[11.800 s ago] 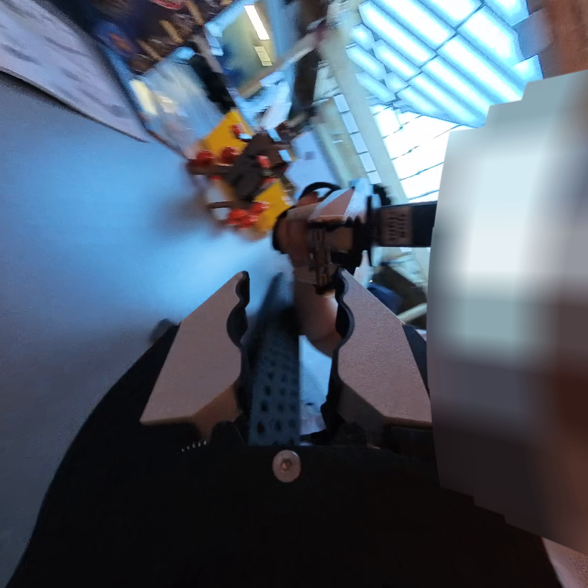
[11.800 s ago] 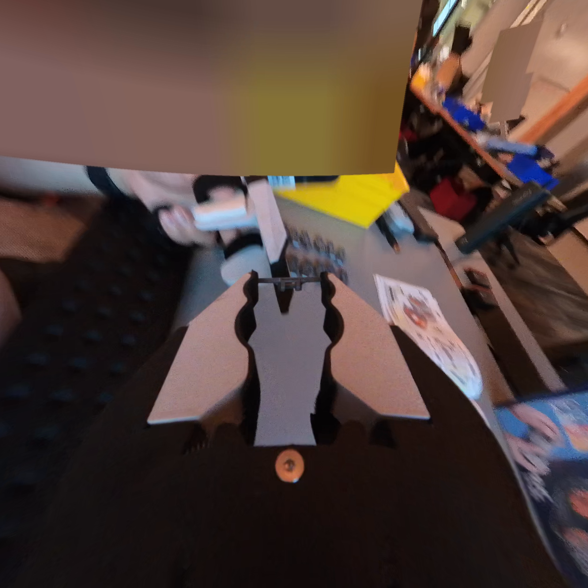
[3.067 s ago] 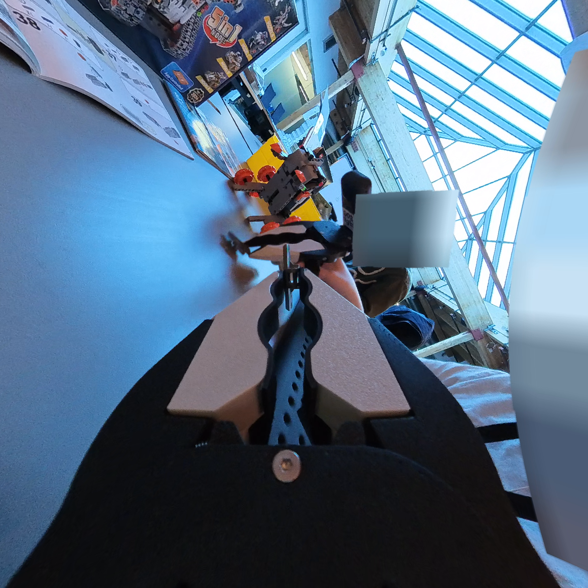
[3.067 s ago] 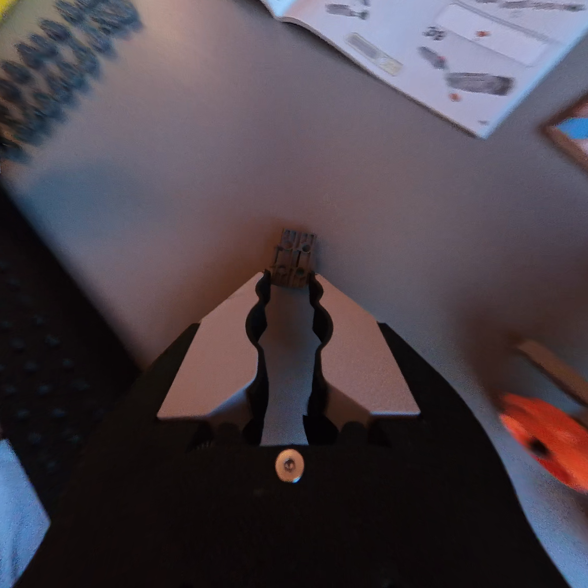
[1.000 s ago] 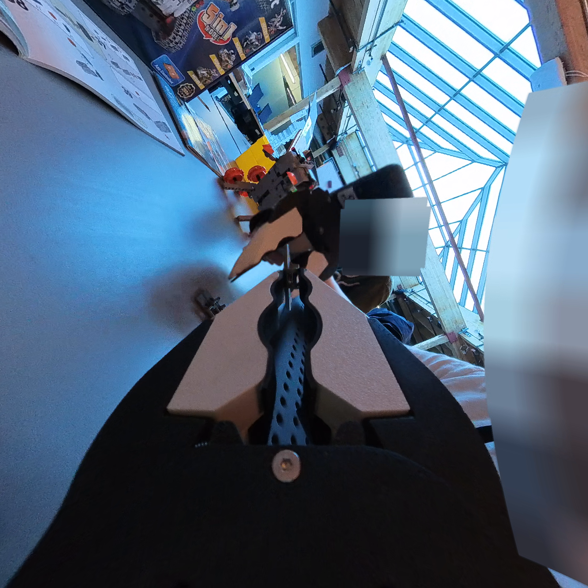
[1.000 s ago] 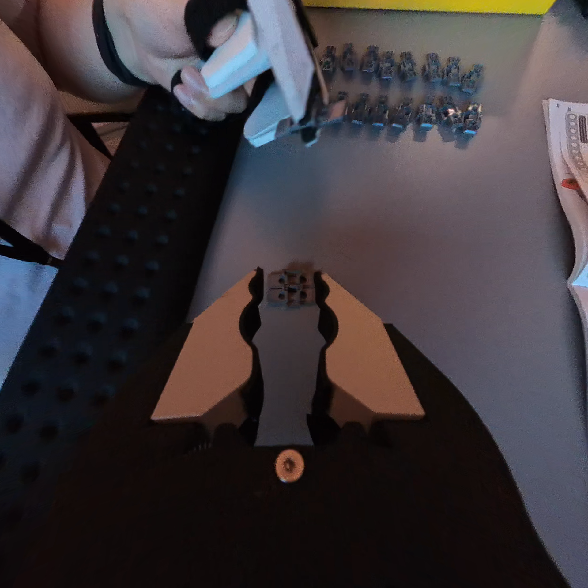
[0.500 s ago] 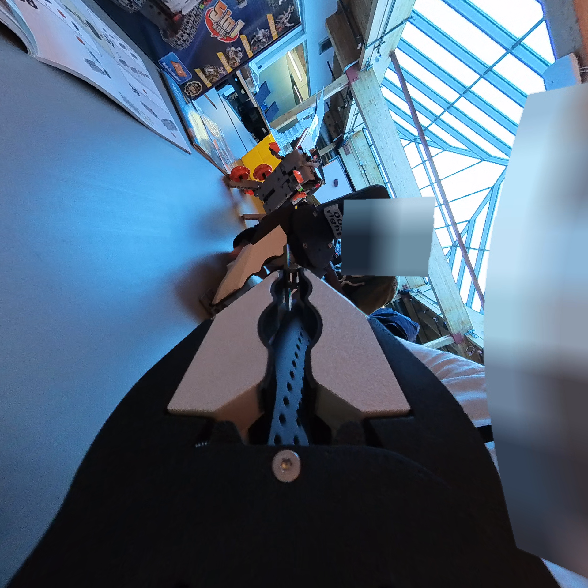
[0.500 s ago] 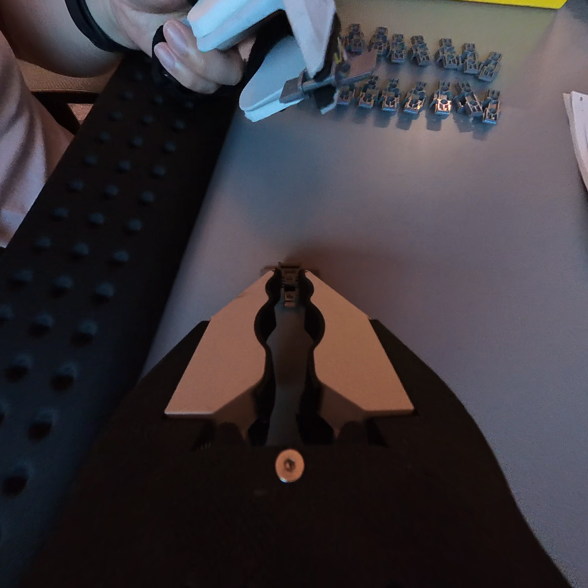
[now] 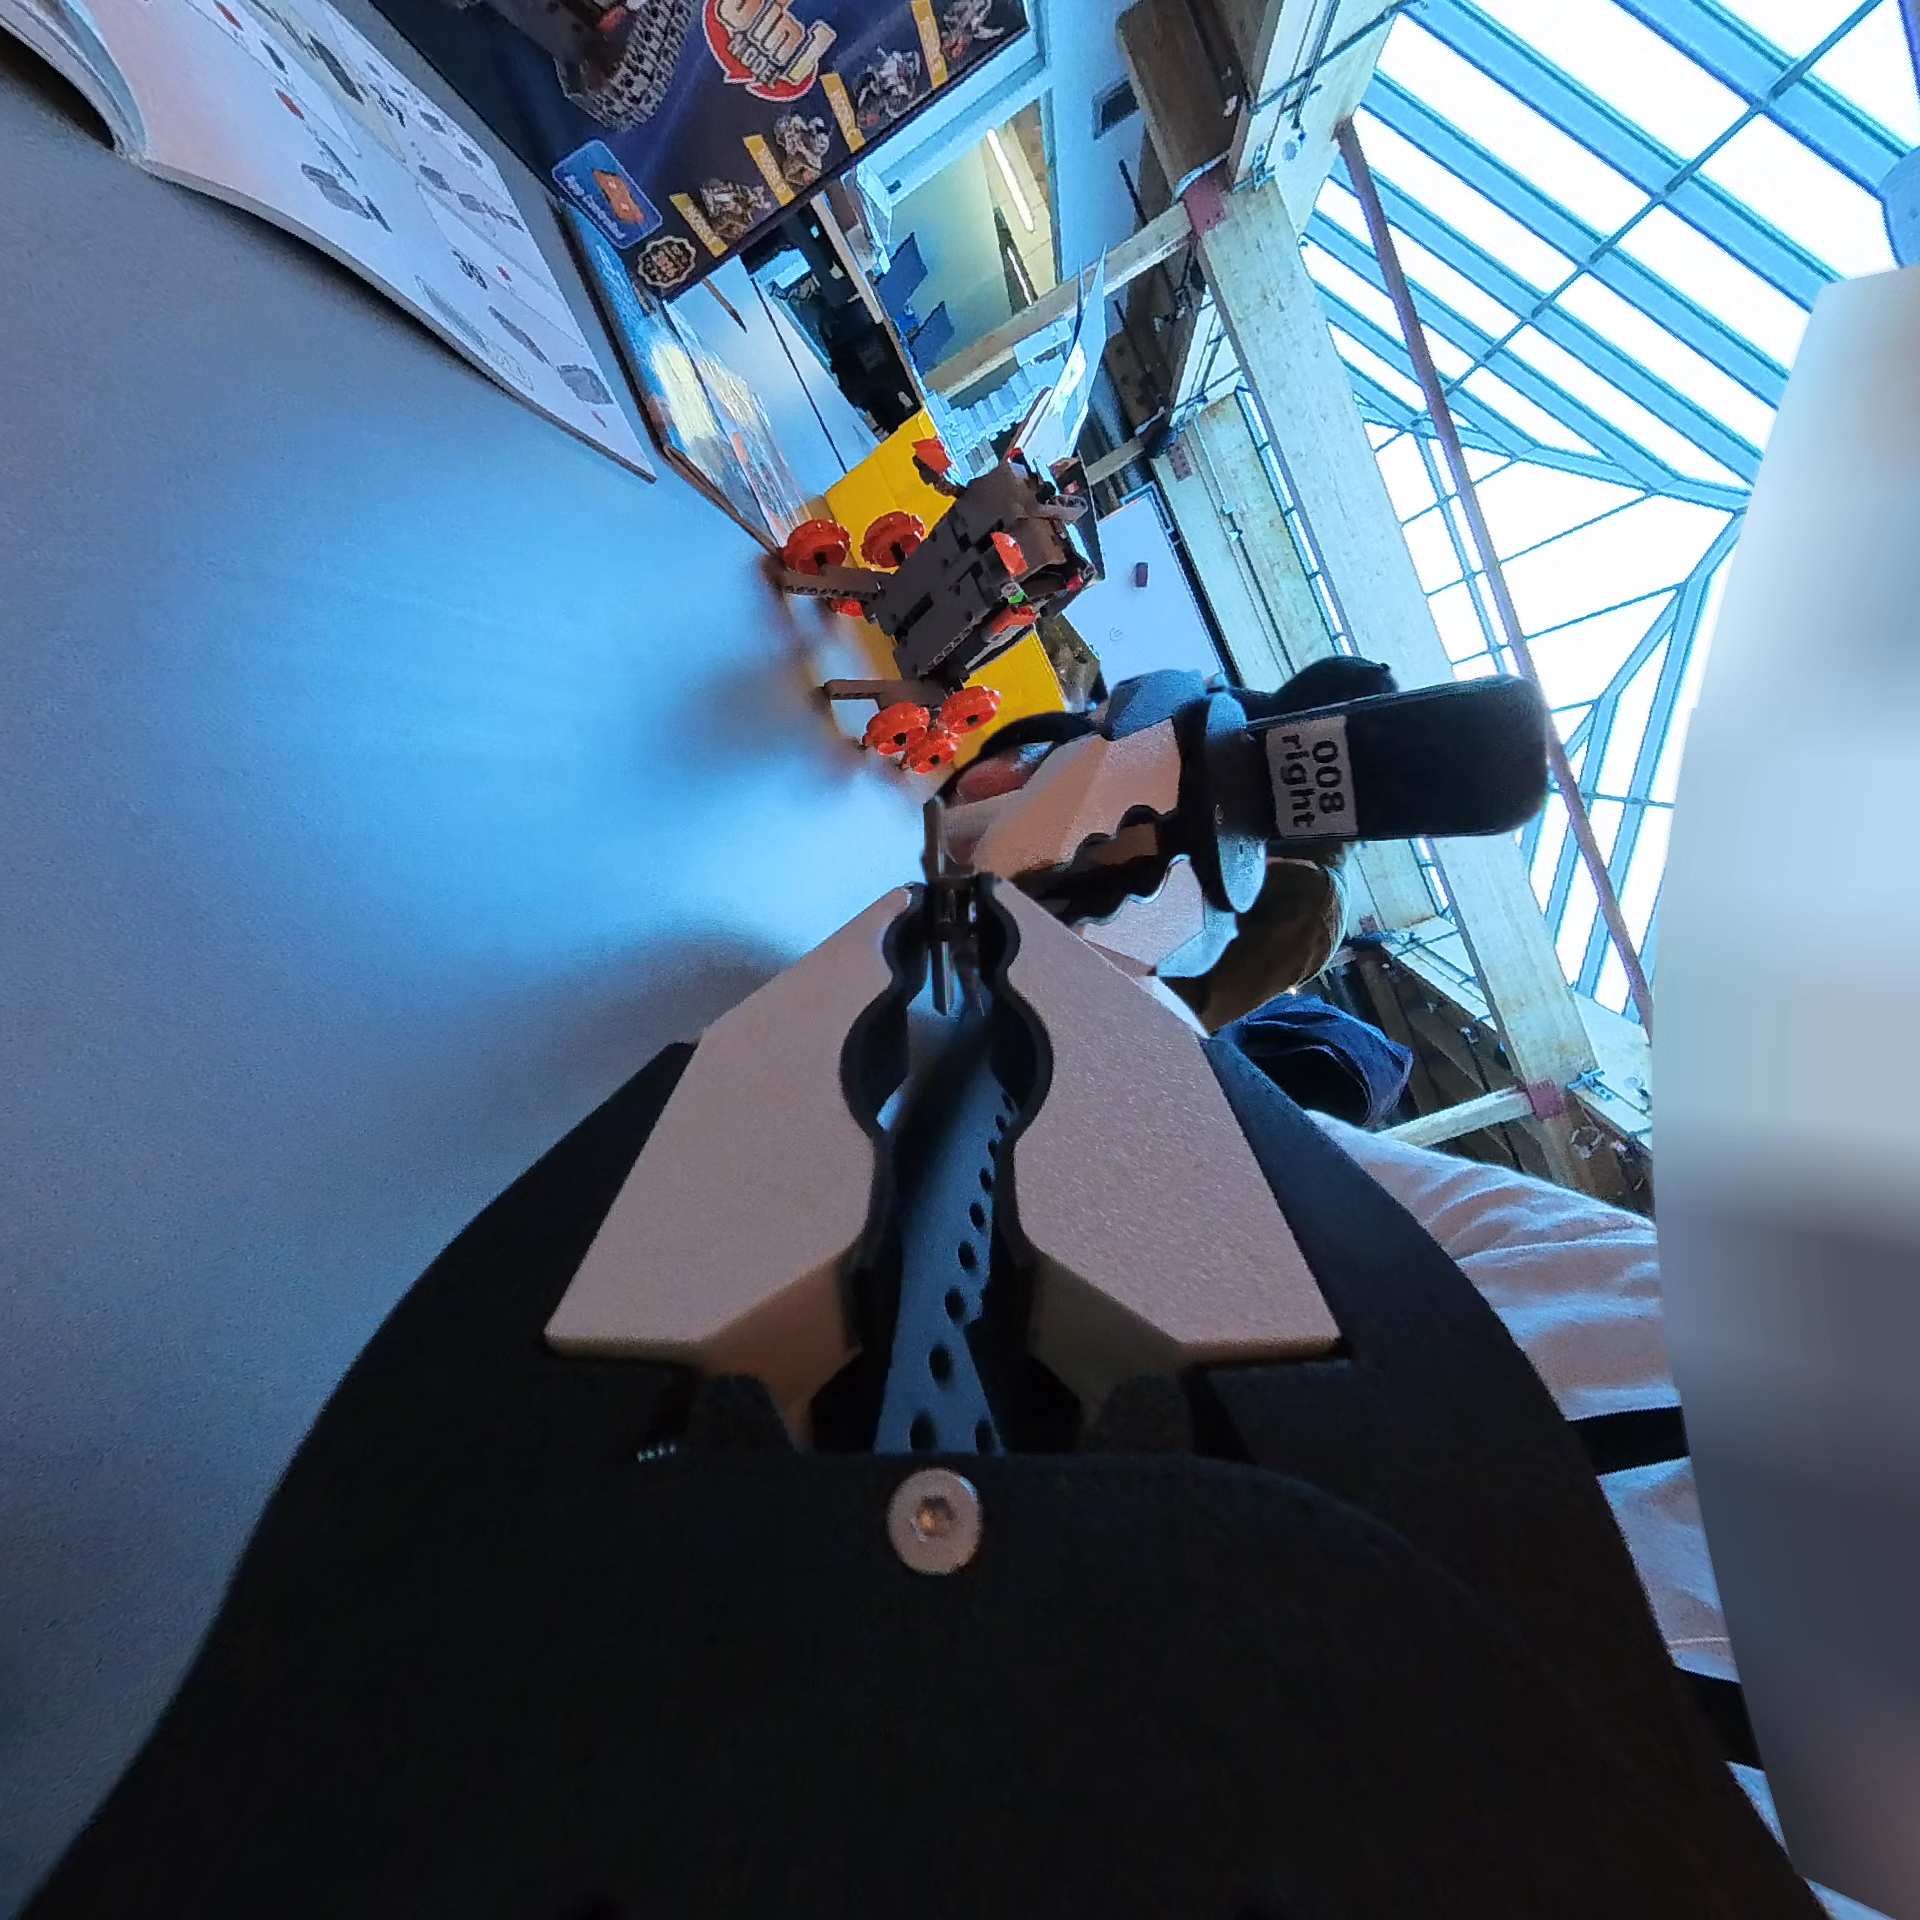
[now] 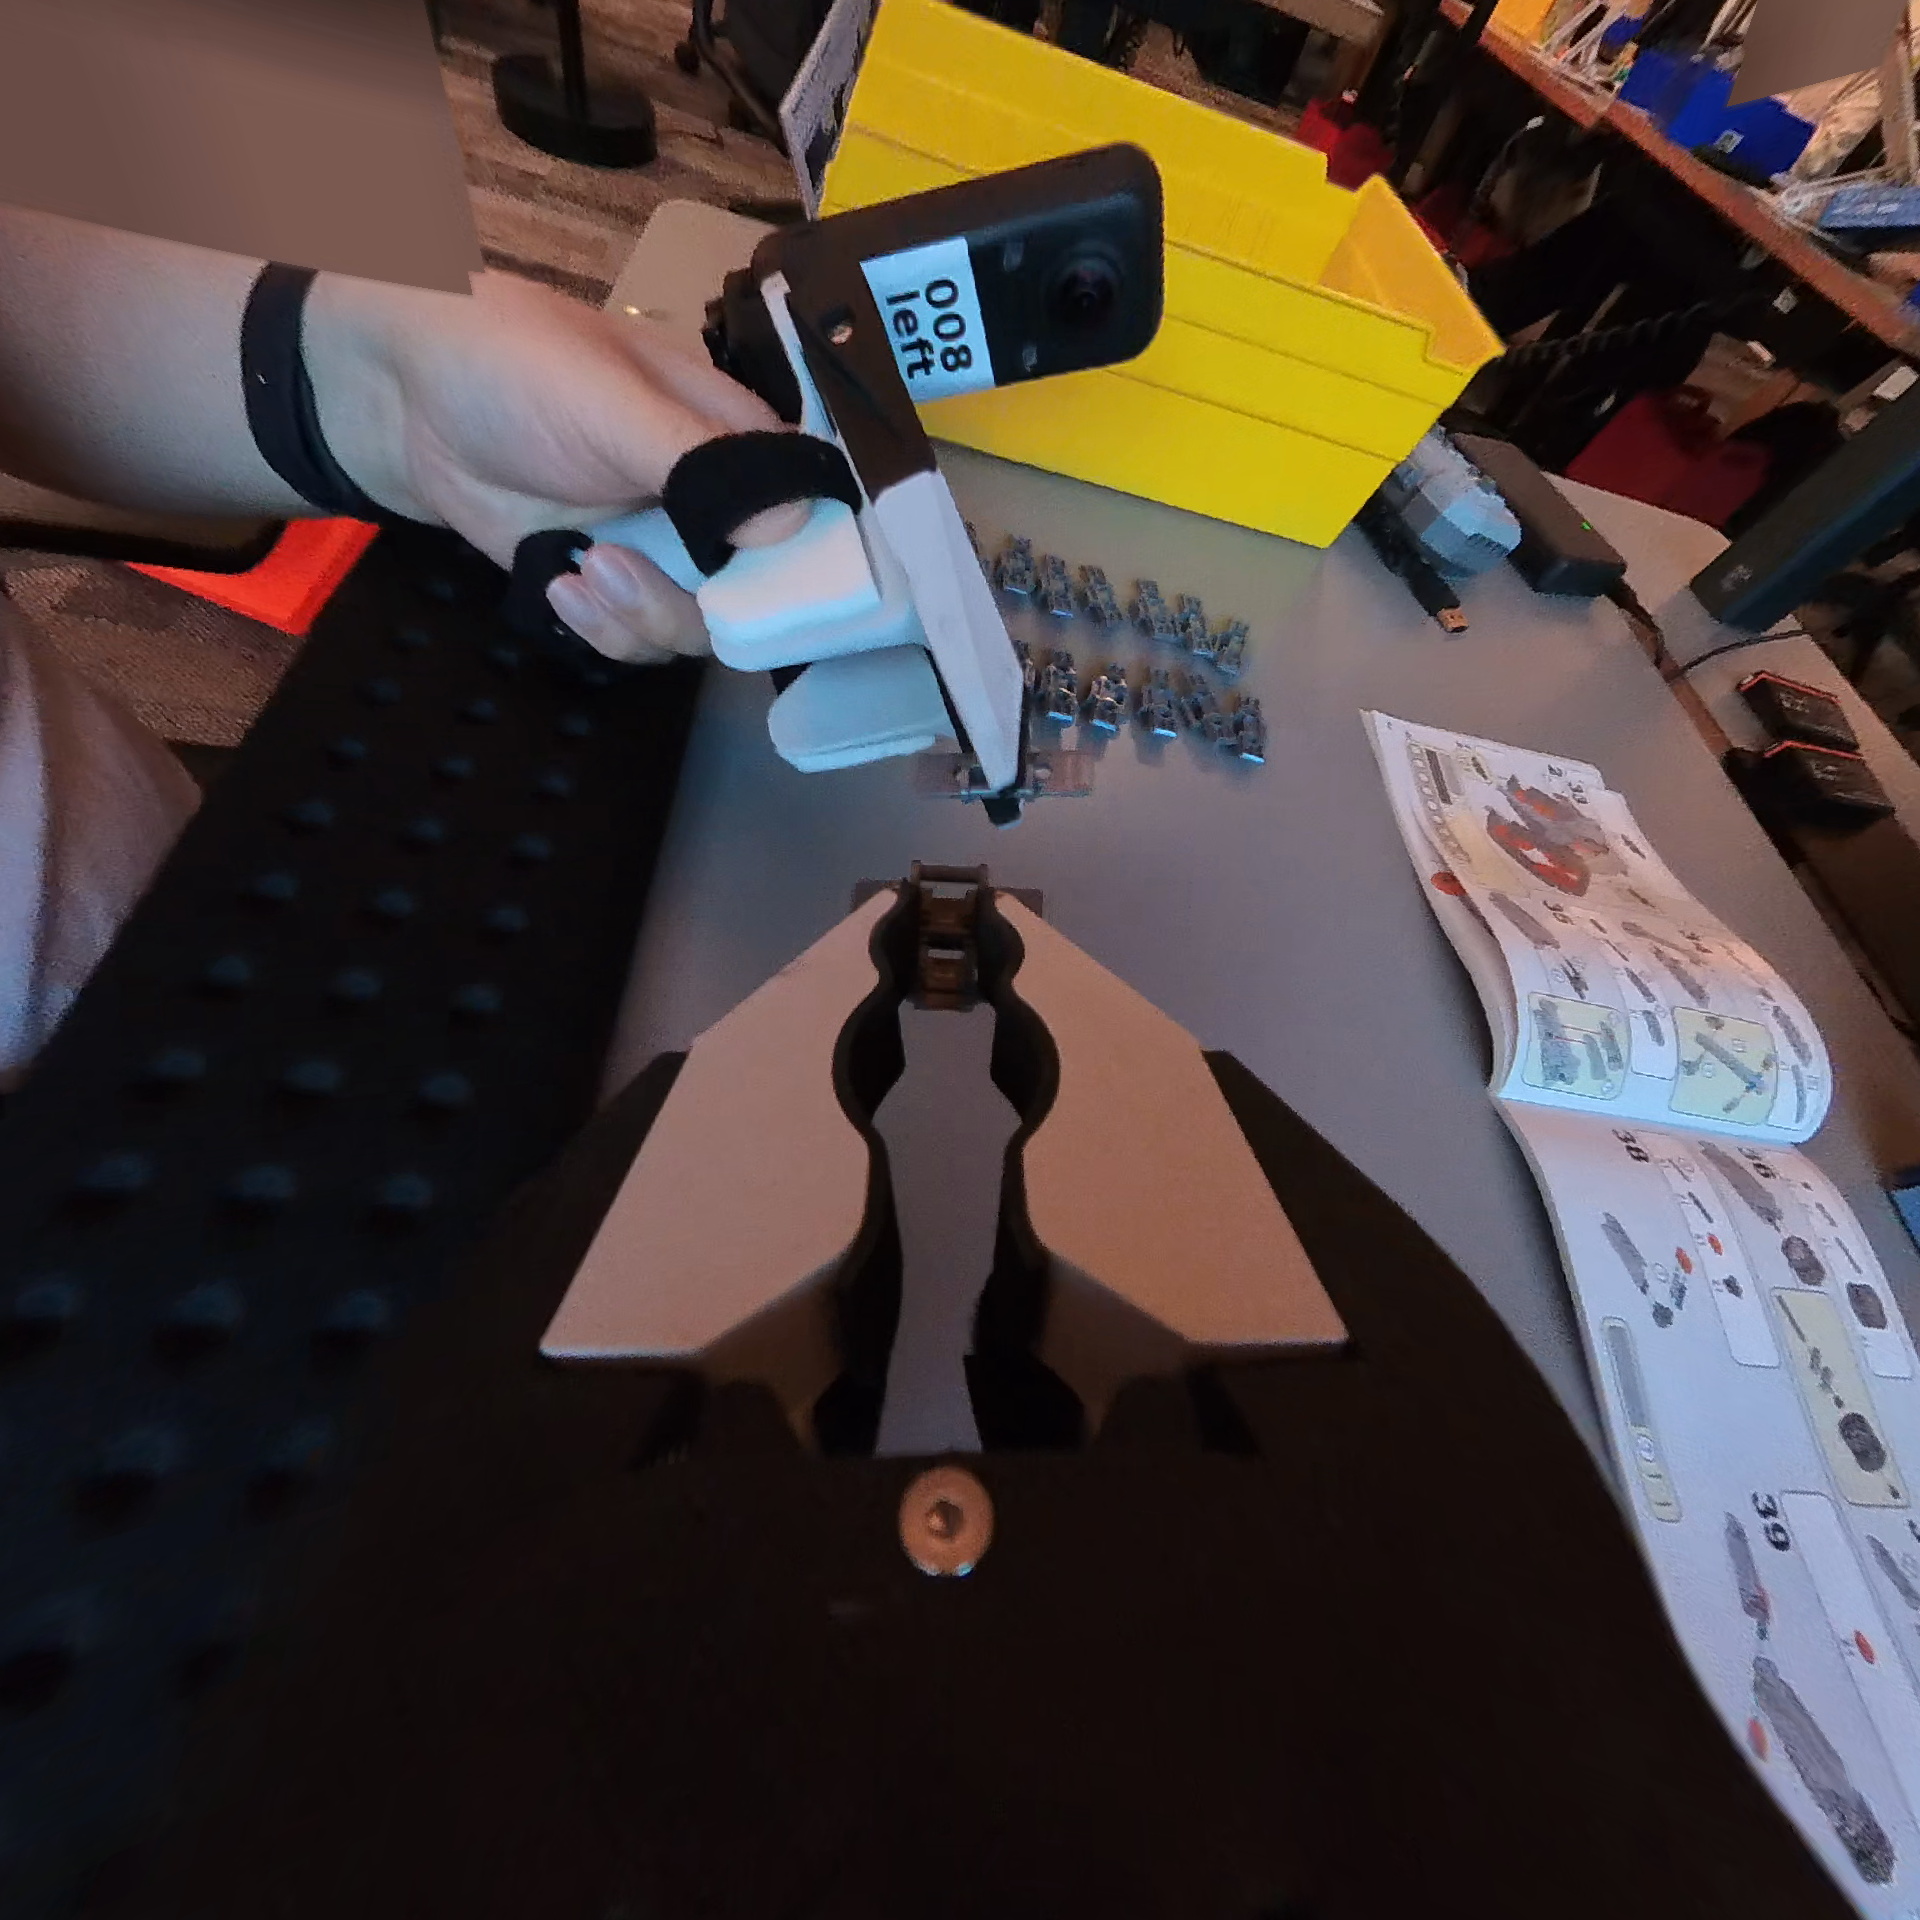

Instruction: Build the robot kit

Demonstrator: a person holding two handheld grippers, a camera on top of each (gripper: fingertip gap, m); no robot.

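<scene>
Both tongs are clenched on small parts, and I hold them up over the grey table [image 10: 1299, 935]. My right gripper [image 10: 945, 935] pinches a little brown-grey piece [image 10: 943, 961] at the centre of its frame, the tips closed tight on its sides, with a thin flat bit of it sticking out left and right past the tips. Just above it in that frame, my left gripper [image 10: 997, 800] points down, held by a hand [image 10: 499, 416] at upper left; it grasps a flat brown link [image 10: 1003, 777] edge-on between the tips, a little apart from the right one's piece.

From the left wrist camera, the left gripper [image 9: 951, 914] sits at centre frame, closed on the link [image 9: 943, 935], which I see only as a thin dark sliver, so I cannot quite make out its shape there. The right gripper [image 9: 1039, 821] lies just beyond, at centre right, its tips close to the link.

On the table past the left gripper, two rows of small grey links [image 10: 1132, 655] lie side by side. Behind them, at the top of the frame, stands a yellow bin [image 10: 1195, 343]. An open booklet [image 10: 1662, 1195] runs down the right edge. A black studded mat [image 10: 312, 987] fills the left side. In the left wrist view, a dark model with orange wheels [image 9: 935, 613] stands on the table at upper centre, with a printed box [image 9: 748, 135] at the top.
</scene>
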